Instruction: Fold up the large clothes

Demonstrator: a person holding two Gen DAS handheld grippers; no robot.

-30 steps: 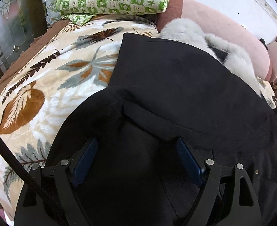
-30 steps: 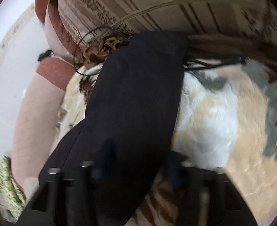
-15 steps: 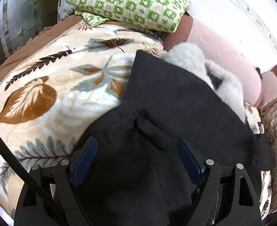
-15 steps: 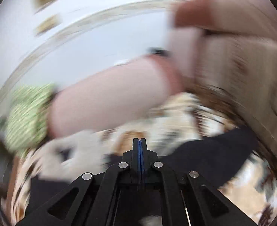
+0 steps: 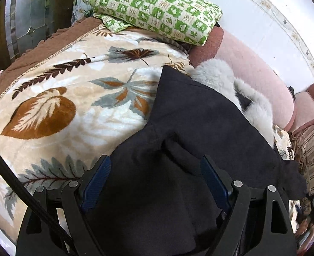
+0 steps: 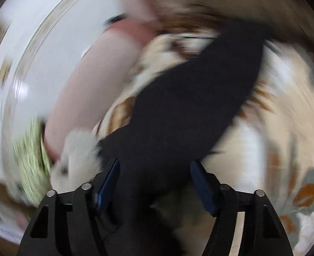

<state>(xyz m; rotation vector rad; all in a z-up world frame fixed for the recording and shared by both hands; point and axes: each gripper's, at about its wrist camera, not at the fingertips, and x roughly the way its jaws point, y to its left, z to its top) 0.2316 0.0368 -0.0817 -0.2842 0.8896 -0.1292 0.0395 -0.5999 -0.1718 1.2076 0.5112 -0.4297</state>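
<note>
My left gripper [image 5: 154, 168] fingers spread over the black fur-collared coat [image 5: 199, 123] on the leaf-print fleece blanket [image 5: 71, 98], green checked pillow [image 5: 157, 8] behind, my right gripper [image 6: 154, 177] fingers just opening, gripping nothing, coat sleeve below.

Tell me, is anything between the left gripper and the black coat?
Nothing visible. The left gripper is open right over the black coat, with only coat fabric seen between its fingers. The fur trim lies beyond.

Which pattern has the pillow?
Green and cream checks with small leaf motifs on the pillow; left wrist view shows it best.
</note>
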